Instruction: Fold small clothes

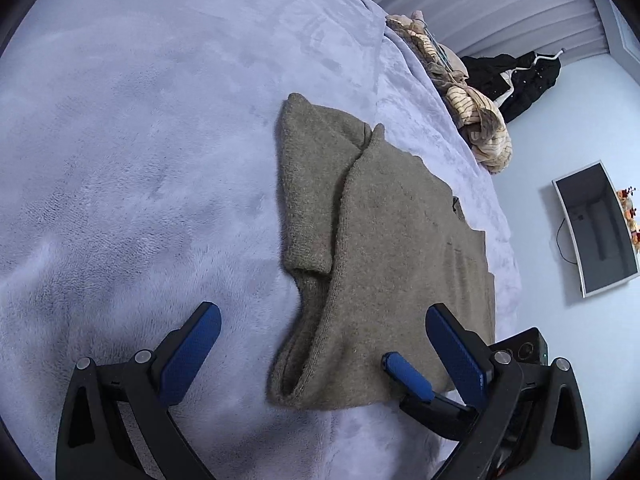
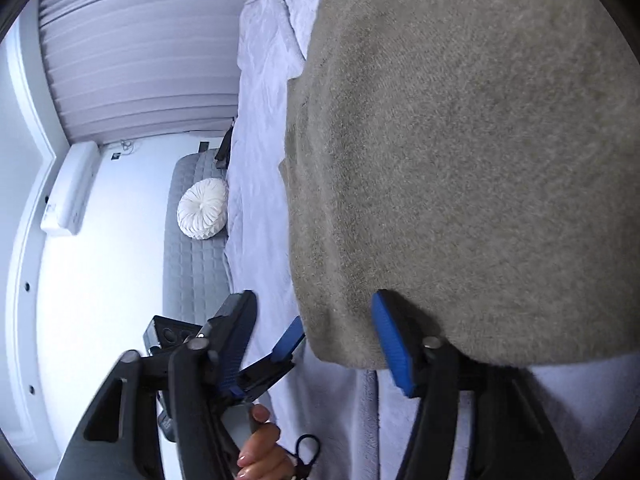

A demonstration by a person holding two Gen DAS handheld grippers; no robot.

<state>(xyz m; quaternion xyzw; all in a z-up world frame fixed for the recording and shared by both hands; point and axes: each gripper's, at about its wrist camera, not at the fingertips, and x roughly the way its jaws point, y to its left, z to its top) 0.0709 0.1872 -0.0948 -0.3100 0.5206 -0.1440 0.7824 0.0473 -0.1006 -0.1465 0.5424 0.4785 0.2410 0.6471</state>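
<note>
**Sweater part-folded on bed; both pairs of fingers apart at its near end**

Located: olive-brown knit sweater, flat on the lavender fleece blanket covering the bed, right of centre in the left wrist view. One sleeve already laid over the body. Long axis running from lower centre of that frame up to the folded shoulder at upper centre; near end pointing at the fingers, far end pointing away towards the blanket's far edge.

Left gripper: fingers wide apart, clamped on nothing, poised over the near end with the open hem between them in the view.

Right gripper: fingers apart, with a corner of the near edge lying between them. Right-hand pad against the knit; no squeeze visible. Judged the nearer of the two to a grip.

Hand at the bottom of the right wrist view, holding the left tool.

Assessment: next fold likely along the long axis, near end carried towards the far end. Risk: single layer pinched, sleeve slipping off.

Elsewhere: pile of unfolded clothes at the bed's edge, upper right.
</note>
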